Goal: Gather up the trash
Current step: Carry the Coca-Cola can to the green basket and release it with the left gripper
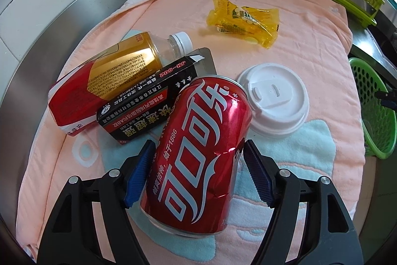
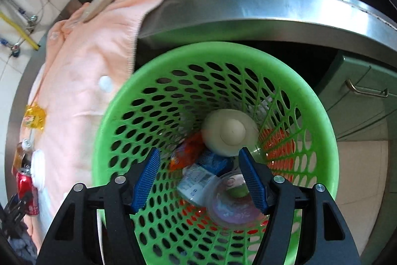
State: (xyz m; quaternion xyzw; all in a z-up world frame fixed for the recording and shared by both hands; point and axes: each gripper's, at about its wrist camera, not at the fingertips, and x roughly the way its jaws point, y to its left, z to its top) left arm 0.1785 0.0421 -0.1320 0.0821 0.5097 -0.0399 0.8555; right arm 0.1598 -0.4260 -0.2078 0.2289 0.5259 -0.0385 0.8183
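The red can (image 1: 198, 153) is seen between the left gripper (image 1: 198, 173), whose pads look not quite touching. Only the right wrist view shows the basket's (image 2: 129, 91) contents, beneath the empty, parted right gripper (image 2: 198, 175).

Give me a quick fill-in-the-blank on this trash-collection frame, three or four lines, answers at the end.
1. The red soda can lies between the jaws of the ____ gripper.
2. The right gripper hangs over a ____ perforated basket with trash already inside.
3. The white cup lid rests on a pink ____ beside the can.
4. A black carton leans against a plastic bottle whose cap is ____.

Answers: left; green; towel; white
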